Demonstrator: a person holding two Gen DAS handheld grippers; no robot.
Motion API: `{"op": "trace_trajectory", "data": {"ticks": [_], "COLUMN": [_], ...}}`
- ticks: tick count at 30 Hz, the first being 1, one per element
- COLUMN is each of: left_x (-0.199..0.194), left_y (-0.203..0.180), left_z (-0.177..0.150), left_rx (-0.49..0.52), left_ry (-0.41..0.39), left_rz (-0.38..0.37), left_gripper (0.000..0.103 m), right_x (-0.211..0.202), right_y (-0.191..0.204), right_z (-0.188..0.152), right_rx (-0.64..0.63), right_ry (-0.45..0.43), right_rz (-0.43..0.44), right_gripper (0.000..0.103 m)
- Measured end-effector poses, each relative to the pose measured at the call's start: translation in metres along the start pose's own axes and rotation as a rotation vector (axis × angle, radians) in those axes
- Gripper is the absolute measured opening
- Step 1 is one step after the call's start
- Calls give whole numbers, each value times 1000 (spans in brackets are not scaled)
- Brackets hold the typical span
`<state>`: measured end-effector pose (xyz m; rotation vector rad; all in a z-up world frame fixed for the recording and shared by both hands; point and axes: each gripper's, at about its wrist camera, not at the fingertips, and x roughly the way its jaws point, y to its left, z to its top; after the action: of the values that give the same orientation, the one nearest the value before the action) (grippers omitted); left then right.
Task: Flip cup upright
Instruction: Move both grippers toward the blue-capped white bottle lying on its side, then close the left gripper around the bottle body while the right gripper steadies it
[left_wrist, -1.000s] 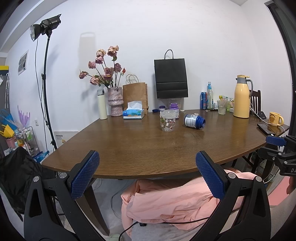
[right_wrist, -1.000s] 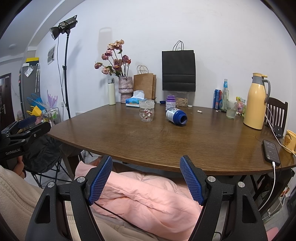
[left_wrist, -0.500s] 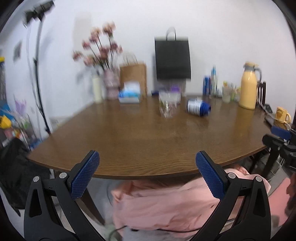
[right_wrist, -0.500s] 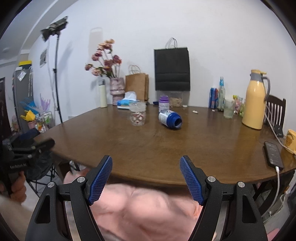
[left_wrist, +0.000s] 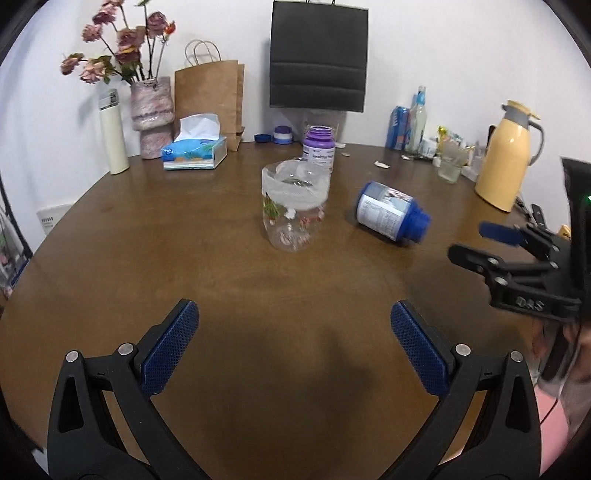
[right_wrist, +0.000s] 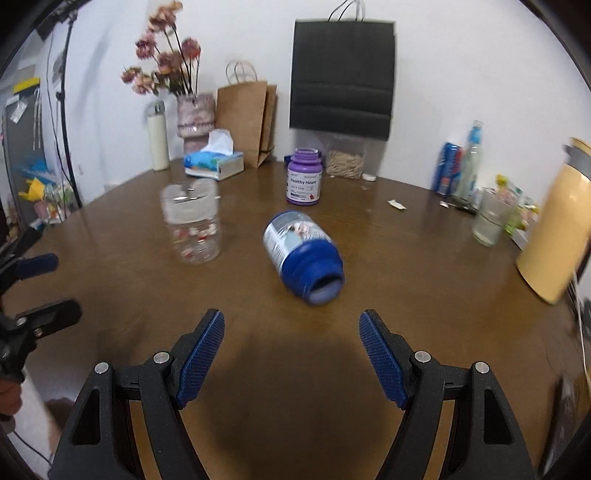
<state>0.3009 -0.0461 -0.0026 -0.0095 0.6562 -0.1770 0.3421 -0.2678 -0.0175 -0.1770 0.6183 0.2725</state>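
Observation:
A clear cup with small flower prints and a frosted band at its top stands mid-table; it looks mouth down, though I cannot be sure. My left gripper is open over the wooden table, straight in line with the cup and well short of it, nothing between its pads. In the right wrist view the cup is at the left. My right gripper is open too, just short of a blue-capped bottle lying on its side with its neck toward me.
A purple jar, a tissue box, a vase of flowers, paper bags, a yellow jug and drink bottles line the back. A glass stands at the right.
Both grippers have moved forward from below the table's near edge to over the tabletop, closer to the cup and bottle. Both stay open; nothing on the table has moved.

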Motion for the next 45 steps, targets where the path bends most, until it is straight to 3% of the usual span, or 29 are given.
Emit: {"op": "trace_trajectory", "data": {"ticks": [8,11,12,14,18,24,27,29,31,33,36,39,41,45], "left_x": [42,50,51,52,43,22,25,29,34,41,43,42,39,30], "left_y": [13,16,17,17,5,-7,-3,-1,1,5,10,9,7,-1], "left_z": [28,33,33,33,30,22,20,18,17,13,7,-2,-3,4], "left_rx": [-36,-51,-60,-76,-52,-19,-50,-67,-70,-95,-121,-105,-102,-69], "left_ry": [37,41,48,61,59,49,85,107,133,175,202,207,196,153], "left_rz": [-28,-31,-37,-48,-61,-29,-46,-46,-38,-29,-17,19,1,3], "left_gripper": [103,103,103,103,103,102,96,86,63,54,50,50,50,51], "right_x": [86,98,96,89,62,0,-15,-21,-24,-23,-26,-25,-22,-21], "right_y": [-13,-17,-19,-17,1,56,75,85,93,94,89,76,64,51], "right_z": [46,50,51,49,33,-9,-20,-25,-30,-31,-35,-38,-38,-38], "right_rx": [-94,-58,-33,-22,-76,-203,-232,-274,-323,-323,-303,-263,-207,-143], "right_ry": [109,121,109,96,88,55,51,35,13,6,5,-5,11,11], "right_rz": [12,98,127,148,143,296,385,412,393,392,391,315,284,318], "right_gripper": [80,76,69,66,65,65,66,66,66,66,66,68,68,68]}}
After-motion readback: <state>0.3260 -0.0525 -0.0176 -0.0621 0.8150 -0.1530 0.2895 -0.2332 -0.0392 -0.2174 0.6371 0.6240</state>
